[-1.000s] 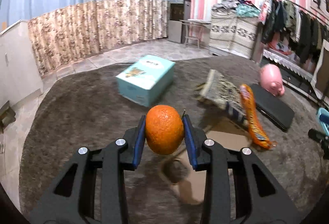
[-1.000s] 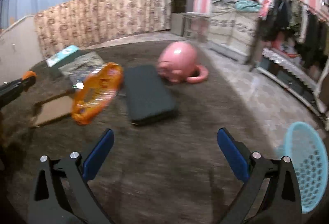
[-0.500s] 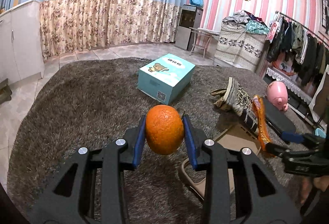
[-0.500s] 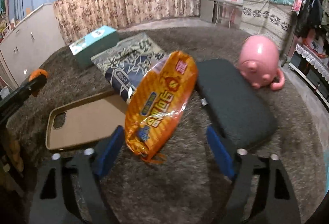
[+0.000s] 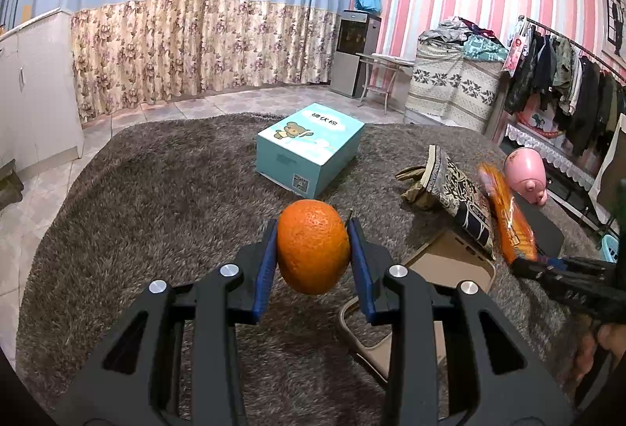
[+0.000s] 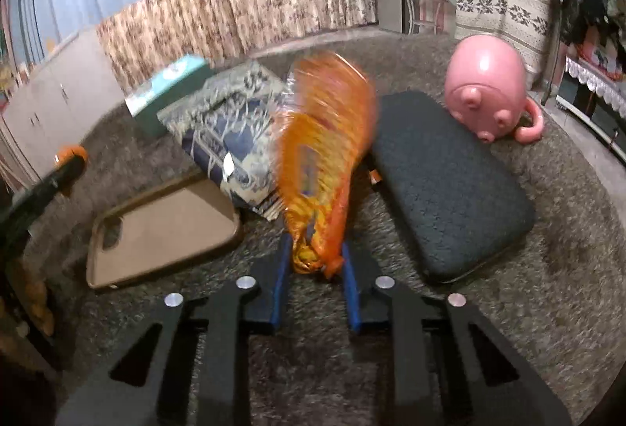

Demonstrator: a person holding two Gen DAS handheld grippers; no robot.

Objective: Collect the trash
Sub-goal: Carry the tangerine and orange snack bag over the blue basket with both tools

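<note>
Right now the pickup step appears to be finishing on both sides: the left claw [image 5: 313, 250] is gripping a tangerine [image 5: 313, 246] squarely between its blue pads, closed to the fruit's width, and holding it above the shaggy grey rug [image 5: 156, 191], on the near side of the teal box [image 5: 309, 154]. The right claw [image 6: 315, 269] is pinching the crumpled bottom end of an orange snack wrapper [image 6: 324, 160], its jaws nearly together around that bunched end. The wrapper is standing up from the claw, its long axis running away from the camera and slightly rightward, with the free top end pointing toward the far curtains; it is blurred, so its print is unreadable. Relative to the teal box, the wrapper is sitting well to the right and nearer, between the patterned pouch [image 6: 231, 121] and the dark flat case [image 6: 446, 183], with the tan phone case [image 6: 160, 230] to its near left and the pink piggy bank [image 6: 487, 89] beyond. Judging from this, the next move is calling for carrying both items to a bin, possibly the small blue basket [image 5: 608, 248] at the edge of the left view, keeping the thin wrapper from slipping out.
</note>
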